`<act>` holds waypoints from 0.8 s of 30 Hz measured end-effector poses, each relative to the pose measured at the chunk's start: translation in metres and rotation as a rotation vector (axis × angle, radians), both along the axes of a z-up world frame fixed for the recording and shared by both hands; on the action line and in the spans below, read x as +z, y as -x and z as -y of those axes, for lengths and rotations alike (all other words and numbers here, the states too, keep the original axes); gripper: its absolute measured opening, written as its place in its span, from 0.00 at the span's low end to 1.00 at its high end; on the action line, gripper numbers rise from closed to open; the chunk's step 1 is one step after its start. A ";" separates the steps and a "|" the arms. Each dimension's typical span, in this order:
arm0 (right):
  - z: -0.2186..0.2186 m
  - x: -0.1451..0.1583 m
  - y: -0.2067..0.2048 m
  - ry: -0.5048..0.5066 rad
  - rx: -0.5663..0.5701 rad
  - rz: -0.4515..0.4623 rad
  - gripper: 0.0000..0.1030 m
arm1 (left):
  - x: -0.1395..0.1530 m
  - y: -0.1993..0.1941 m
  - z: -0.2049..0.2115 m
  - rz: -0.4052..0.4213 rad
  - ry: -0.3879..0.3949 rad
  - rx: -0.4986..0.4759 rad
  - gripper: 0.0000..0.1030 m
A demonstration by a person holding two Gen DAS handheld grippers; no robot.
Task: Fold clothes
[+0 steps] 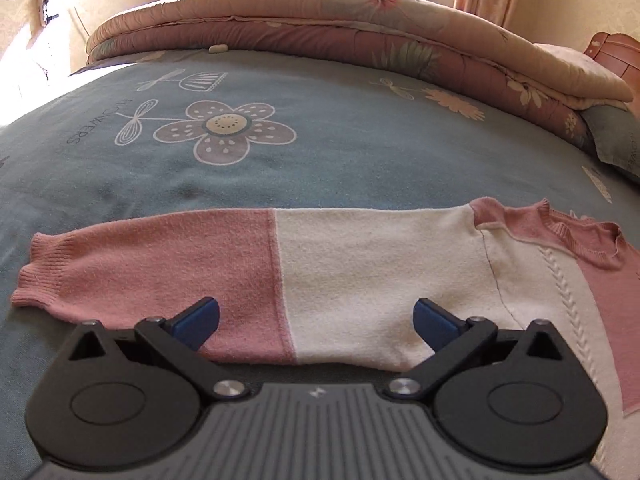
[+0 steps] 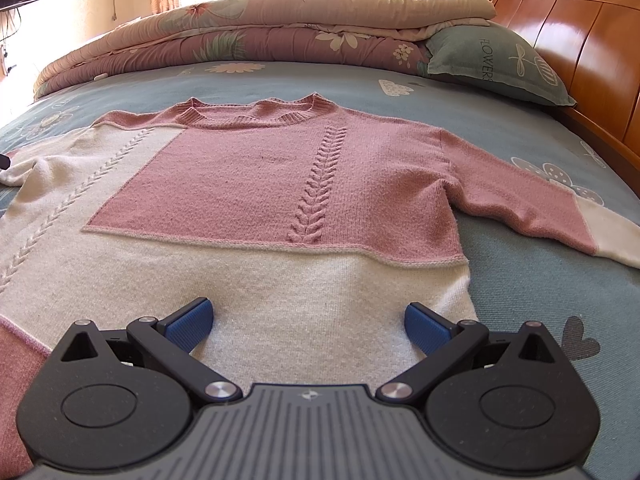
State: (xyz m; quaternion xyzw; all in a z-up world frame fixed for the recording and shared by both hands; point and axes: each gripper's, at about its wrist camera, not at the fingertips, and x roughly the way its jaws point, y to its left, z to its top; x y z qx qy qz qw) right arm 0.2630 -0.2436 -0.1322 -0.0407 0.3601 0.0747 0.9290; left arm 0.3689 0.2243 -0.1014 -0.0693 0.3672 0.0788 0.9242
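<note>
**Pink-and-cream sweater flat on bed**

Knit sweater (image 2: pixel 256 184) lies spread front-up on the blue bedsheet (image 2: pixel 520 288), collar far, hem near. Pink upper panel, cream lower, cable braids. Left sleeve (image 1: pixel 256 272) stretched out sideways, pink cuff at left. Left gripper (image 1: pixel 316 322) and right gripper (image 2: pixel 308 320): jaws wide apart, holding nothing, over the fabric.

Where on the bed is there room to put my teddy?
Bare sheet lies between the sweater and the folded quilt. A smaller patch sits between the sweater's sleeve and the pillow. The near side is crowded.
</note>
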 end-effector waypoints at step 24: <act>-0.224 0.070 -0.126 0.006 0.183 -0.141 1.00 | -0.002 0.021 -0.053 -0.028 -0.108 0.067 0.99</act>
